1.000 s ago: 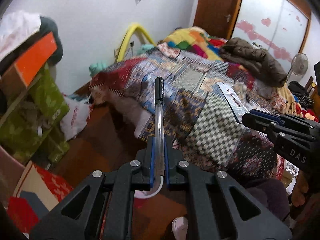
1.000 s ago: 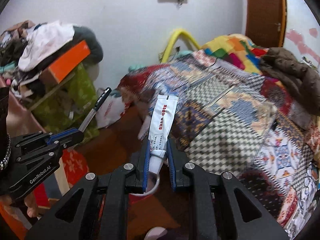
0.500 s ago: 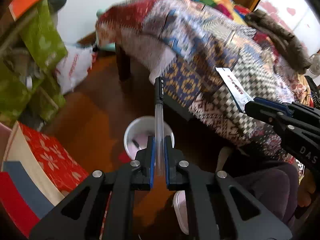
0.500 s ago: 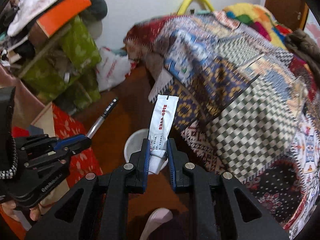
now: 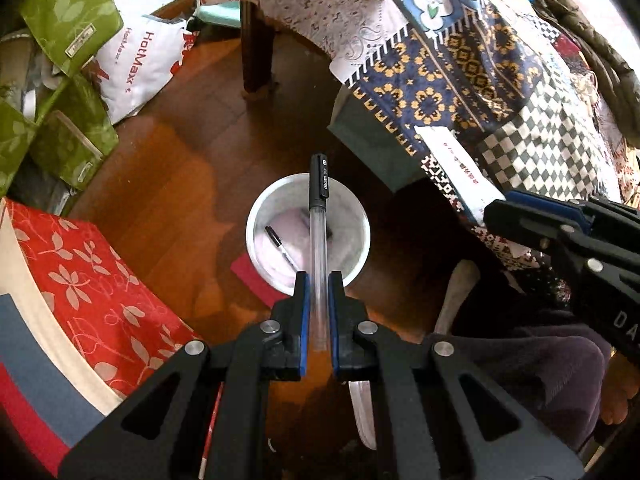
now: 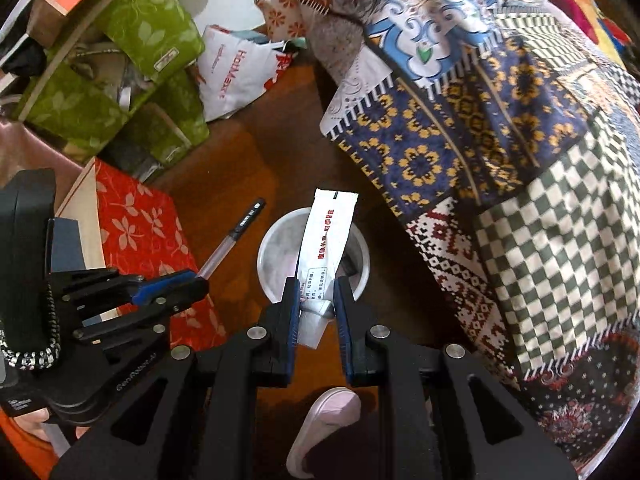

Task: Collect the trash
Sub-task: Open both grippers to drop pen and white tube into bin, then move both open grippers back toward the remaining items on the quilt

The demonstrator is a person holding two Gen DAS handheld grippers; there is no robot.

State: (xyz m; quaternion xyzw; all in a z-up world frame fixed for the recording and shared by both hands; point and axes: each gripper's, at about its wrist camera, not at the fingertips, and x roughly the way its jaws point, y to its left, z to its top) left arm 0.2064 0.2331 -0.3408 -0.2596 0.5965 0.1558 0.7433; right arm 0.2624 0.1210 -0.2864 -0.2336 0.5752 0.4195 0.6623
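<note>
My left gripper [image 5: 318,280] is shut on a clear pen with a black cap [image 5: 319,216], held above a white round bin [image 5: 256,216] on the wooden floor. A black pen [image 5: 280,244] lies inside the bin. My right gripper [image 6: 317,286] is shut on a white tube with red print [image 6: 326,236], held over the same bin [image 6: 266,256]. The right gripper with the tube also shows in the left wrist view [image 5: 490,210], right of the bin. The left gripper with the pen shows in the right wrist view [image 6: 200,280], left of the bin.
A red floral box [image 5: 80,280] lies left of the bin. Green bags [image 5: 60,60] and a white HotMax bag [image 5: 140,64] are piled behind it. A bed with a patchwork quilt [image 6: 500,120] stands to the right. A pink slipper [image 6: 324,424] lies on the floor below.
Both grippers have tilted down from facing the bed to facing the floor. The white bin has come into view under the pen and the tube. Both grips are unchanged.
</note>
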